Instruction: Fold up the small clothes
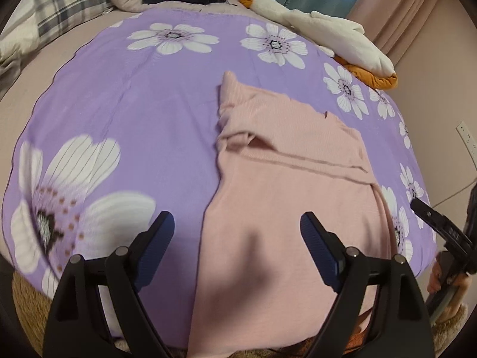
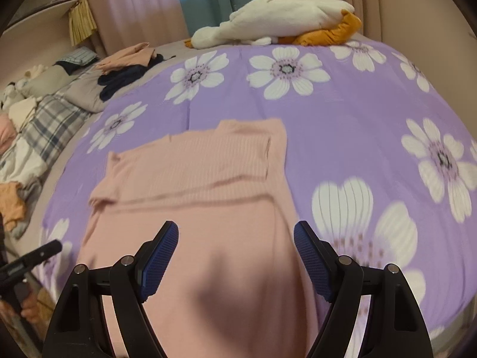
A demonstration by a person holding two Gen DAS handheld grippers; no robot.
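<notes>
A pink ribbed garment lies on the purple flowered bedspread, its sides folded inward into a long strip that hangs over the near bed edge. It also shows in the right wrist view. My left gripper is open and empty, above the garment's near left edge. My right gripper is open and empty, above the garment's near right part. The right gripper shows at the right edge of the left wrist view; the left gripper shows at the left edge of the right wrist view.
A white and orange plush toy lies at the far side of the bed. Dark and pink clothes and a plaid quilt lie at the far left. Curtains hang behind. A wall socket is at the right.
</notes>
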